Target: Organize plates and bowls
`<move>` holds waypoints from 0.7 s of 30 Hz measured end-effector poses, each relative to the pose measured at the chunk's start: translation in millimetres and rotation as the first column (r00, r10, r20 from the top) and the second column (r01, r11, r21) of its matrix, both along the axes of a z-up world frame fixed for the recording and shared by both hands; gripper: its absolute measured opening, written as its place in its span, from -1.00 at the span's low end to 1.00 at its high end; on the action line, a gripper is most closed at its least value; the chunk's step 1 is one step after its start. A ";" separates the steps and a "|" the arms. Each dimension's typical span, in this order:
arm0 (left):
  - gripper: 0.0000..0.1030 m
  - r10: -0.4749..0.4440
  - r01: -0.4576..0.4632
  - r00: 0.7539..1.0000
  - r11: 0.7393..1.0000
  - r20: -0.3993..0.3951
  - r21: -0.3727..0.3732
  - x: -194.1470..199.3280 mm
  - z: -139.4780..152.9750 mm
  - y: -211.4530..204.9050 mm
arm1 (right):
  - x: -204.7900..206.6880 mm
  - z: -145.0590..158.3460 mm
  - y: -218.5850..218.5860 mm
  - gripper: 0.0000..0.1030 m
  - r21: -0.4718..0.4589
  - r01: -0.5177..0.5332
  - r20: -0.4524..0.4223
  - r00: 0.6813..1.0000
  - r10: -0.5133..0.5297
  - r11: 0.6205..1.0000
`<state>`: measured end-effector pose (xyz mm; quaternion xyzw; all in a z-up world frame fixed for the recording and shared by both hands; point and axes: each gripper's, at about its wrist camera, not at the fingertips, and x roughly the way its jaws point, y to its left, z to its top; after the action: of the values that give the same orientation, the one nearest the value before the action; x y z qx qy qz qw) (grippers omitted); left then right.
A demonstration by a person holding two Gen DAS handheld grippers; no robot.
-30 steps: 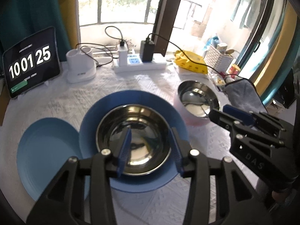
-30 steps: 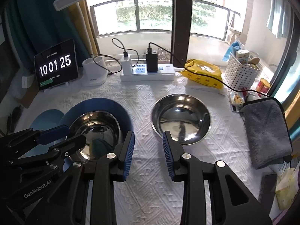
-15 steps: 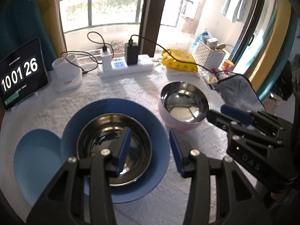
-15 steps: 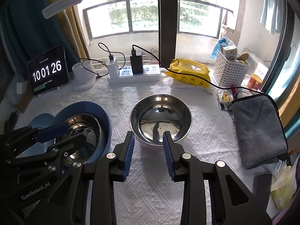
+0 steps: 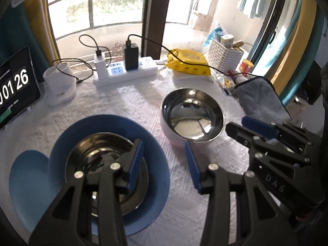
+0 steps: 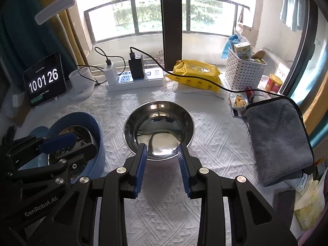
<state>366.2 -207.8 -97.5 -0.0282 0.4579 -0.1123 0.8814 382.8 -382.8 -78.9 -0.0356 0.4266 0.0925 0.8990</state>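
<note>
A table covered by a white embossed cloth (image 6: pixel 215 141) carries everything. On it lie 2 blue plates: a small light one (image 5: pixel 28 186) at the left edge and, overlapping it, a darker one (image 5: pixel 157 164) holding a steel bowl. A second steel bowl (image 6: pixel 158 127) sits mid-table. Along the back stand a tablet clock (image 6: pixel 45 80), a white cup holder (image 6: pixel 81 86), a power strip (image 6: pixel 135 82), a yellow wipes pack (image 6: pixel 196 75) and a white basket (image 6: pixel 244 69). A grey towel (image 6: pixel 278 141) lies at the right.
</note>
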 end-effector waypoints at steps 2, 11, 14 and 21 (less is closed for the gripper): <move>-0.15 -0.003 0.003 1.000 1.000 -0.003 0.002 3.4 -1.8 -3.4 | 1.8 -1.6 -3.2 -0.36 0.002 0.005 -0.004 1.000 -0.005 1.000; -0.15 0.001 -0.001 1.000 1.000 -0.020 0.003 19.1 -10.2 -7.7 | 12.0 -8.9 -11.9 -0.36 0.005 0.015 -0.019 1.000 -0.015 1.000; -0.15 0.003 -0.003 1.000 1.000 -0.026 0.004 23.9 -13.0 -8.6 | 15.9 -11.1 -13.2 -0.36 0.005 0.015 -0.024 1.000 -0.015 1.000; -0.15 0.004 -0.004 0.999 1.000 -0.039 0.010 34.9 -18.9 -11.7 | 24.4 -16.6 -16.5 -0.36 0.008 0.018 -0.035 0.999 -0.018 1.000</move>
<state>401.1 -219.5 -116.4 -0.0268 0.4756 -0.1077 0.8726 407.2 -399.3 -95.5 -0.0264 0.4419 0.0870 0.8924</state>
